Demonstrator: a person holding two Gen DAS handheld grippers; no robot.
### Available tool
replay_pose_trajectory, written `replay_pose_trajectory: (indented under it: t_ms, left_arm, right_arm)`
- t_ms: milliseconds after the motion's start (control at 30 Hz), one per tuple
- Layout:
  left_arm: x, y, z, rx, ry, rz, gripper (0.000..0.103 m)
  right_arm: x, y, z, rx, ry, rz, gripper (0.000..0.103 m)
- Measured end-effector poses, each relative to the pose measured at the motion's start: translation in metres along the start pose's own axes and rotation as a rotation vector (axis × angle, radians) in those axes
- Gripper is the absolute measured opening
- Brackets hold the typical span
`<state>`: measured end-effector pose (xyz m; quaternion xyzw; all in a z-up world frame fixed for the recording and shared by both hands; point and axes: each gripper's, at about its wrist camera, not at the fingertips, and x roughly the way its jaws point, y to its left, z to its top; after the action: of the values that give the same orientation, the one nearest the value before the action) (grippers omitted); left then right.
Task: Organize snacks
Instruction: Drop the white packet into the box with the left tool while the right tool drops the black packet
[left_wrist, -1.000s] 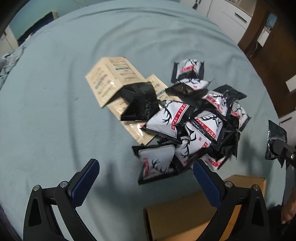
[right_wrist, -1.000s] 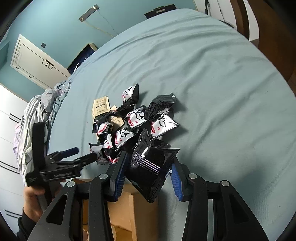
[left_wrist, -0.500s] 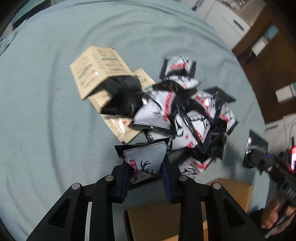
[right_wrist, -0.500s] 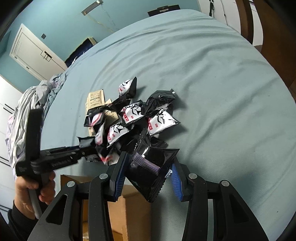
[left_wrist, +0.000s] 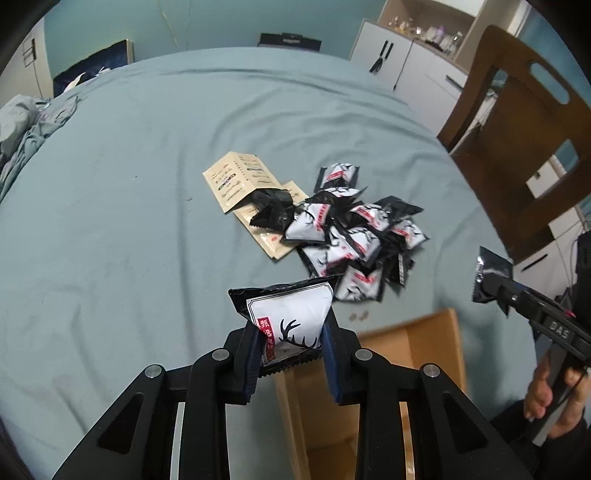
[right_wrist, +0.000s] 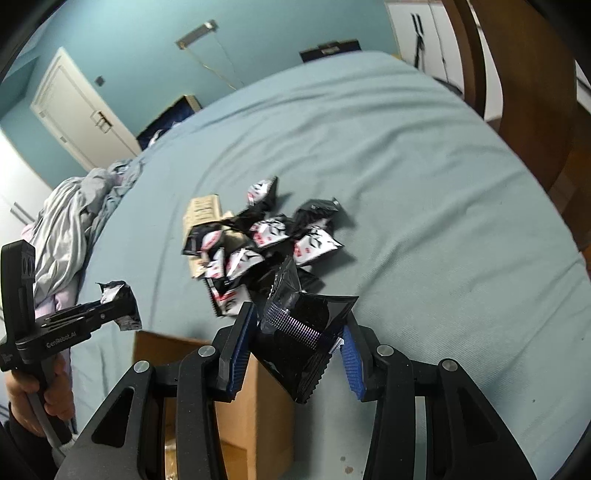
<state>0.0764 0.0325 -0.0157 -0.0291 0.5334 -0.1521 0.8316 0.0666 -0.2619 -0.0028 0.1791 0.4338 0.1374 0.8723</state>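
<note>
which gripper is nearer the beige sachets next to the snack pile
Left. The left gripper, shut on a white packet, hangs on the beige sachets' side of the pile. The right gripper, holding a black packet, sits across the pile.

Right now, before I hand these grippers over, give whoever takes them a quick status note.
Left gripper: shut on a white deer-print packet, lifted off the bed.
Right gripper: shut on a black packet, also held in the air.
Cardboard box sits open at the near bed edge, below both grippers.
Done: two packets picked.
Left: drop both into the box, then clear the pile of packets and the beige sachets mid-bed.
</note>
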Motion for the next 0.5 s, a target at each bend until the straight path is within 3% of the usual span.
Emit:
replay_pose_trajectory:
  t_ms: [67,167,367,500]
  left_arm:
    - [-0.012,-0.002,-0.011,0.014,-0.007,-0.011,0.028]
    - [-0.019,-0.010,-0.026,0.045,0.007,-0.030,0.028]
    - [-0.009,-0.046,-0.044,0.157,0.051,-0.029,0.031]
    - [-0.009,-0.049,-0.046,0.164,0.032,0.026,0.072]
  right_arm:
    - [-0.002,0.005,-0.008,-0.016,0.008,0.023,0.042]
    - [0.002,0.000,-0.017,0.047,0.056,0.124,0.042]
    - [-0.008,0.005,-0.029,0.000,0.039,0.094,0.042]
    - [-0.013,0.015,-0.035,-0.043,0.040,0.130,0.042]
